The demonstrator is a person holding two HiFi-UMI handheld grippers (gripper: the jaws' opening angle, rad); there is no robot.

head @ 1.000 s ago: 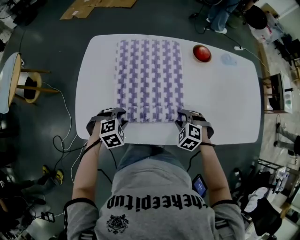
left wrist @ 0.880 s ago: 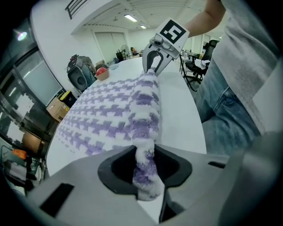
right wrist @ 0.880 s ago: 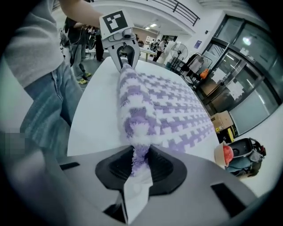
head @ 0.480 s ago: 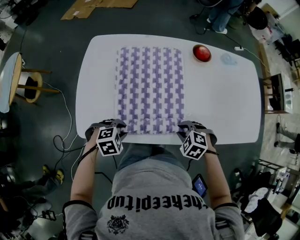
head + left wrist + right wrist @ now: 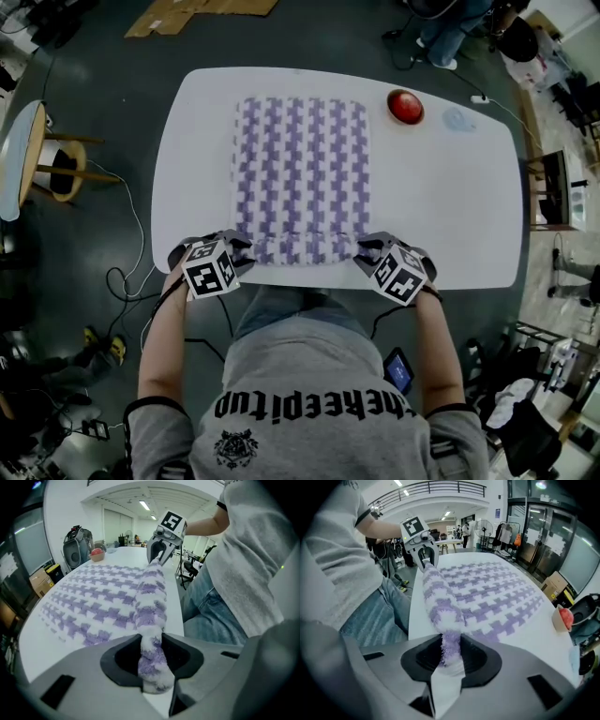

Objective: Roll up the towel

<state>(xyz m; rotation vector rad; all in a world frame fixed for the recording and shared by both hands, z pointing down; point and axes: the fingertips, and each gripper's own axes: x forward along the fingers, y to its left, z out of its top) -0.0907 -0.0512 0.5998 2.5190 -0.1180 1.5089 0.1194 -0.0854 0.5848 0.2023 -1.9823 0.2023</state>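
A purple-and-white checked towel (image 5: 300, 169) lies flat on the white table (image 5: 450, 206). Its near edge is raised into a thick ridge (image 5: 300, 247) between my two grippers. The left gripper (image 5: 240, 256) is shut on the near left corner (image 5: 152, 663), which bulges between its jaws. The right gripper (image 5: 362, 251) pinches the near right corner (image 5: 449, 648) the same way. Both pairs of jaws have just been closing on the cloth, then eased a little wider. Each gripper view shows the other gripper (image 5: 160, 555) (image 5: 425, 557) at the ridge's far end.
A red round object (image 5: 404, 106) sits at the table's back right, beside a faint bluish patch (image 5: 457, 119). The person's torso and jeans press against the near table edge. A wooden stool (image 5: 52, 169) and cables stand on the floor at the left.
Both grippers tipped back toward the person and shut on the towel's near corners. The near edge has risen off the table into a ridge.
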